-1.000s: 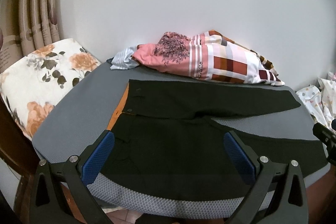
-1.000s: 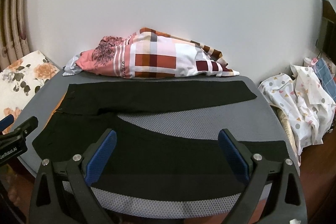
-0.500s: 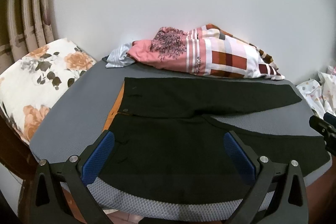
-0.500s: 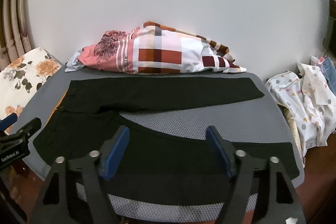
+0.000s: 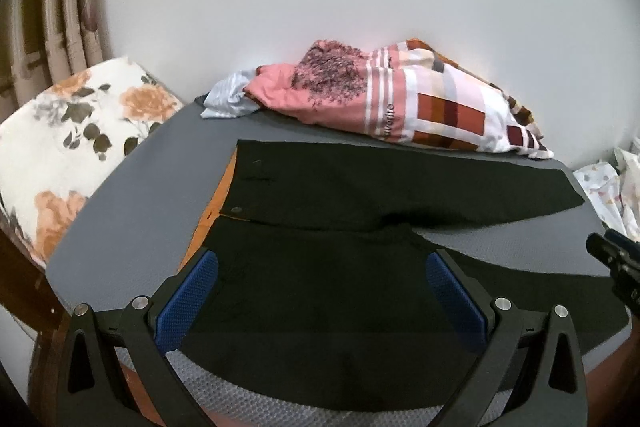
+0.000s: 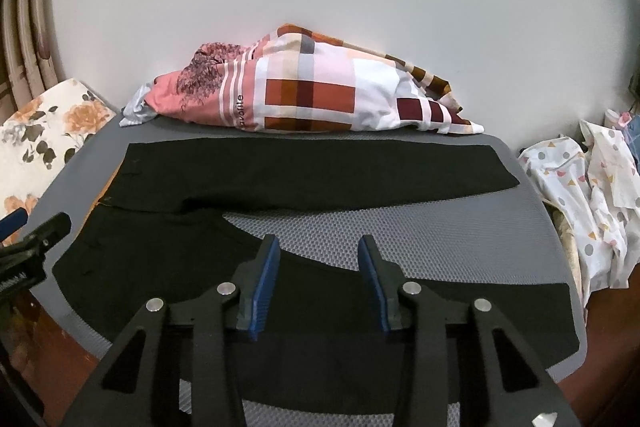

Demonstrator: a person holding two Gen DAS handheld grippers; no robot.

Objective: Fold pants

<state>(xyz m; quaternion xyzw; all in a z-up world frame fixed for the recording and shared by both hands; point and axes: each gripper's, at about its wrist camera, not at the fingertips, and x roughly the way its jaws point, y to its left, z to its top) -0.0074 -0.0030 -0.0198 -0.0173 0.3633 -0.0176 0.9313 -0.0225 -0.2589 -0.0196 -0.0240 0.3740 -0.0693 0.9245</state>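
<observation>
Right now the black pants (image 5: 360,227) lie spread flat on the grey mat (image 5: 132,227), filling the middle and lower part of both views, with the waist toward the left of the frame and the two legs running out to the right in a narrow V. The left gripper (image 5: 320,291) hangs over the near hip and seat, its blue pads (image 5: 188,299) spread wide with nothing between them; whether they touch the cloth I cannot tell. The right gripper (image 6: 318,279) sits over the near leg in the lower centre of its frame, its pads (image 6: 262,287) drawn partly together yet still apart, gripping nothing.

Only the left wrist view shows the waistband's metal button and the orange lining (image 5: 216,203) peeking out along the left edge of the waist. Only the right wrist view shows both leg hems and the honeycomb texture of the mat between the legs, plus the spotted white cloth (image 6: 580,195) heaped off the mat at right. Both views show the pink plaid bedding (image 6: 320,95) bundled against the white wall at the far edge, and the floral cushion (image 5: 72,131) at left.
</observation>
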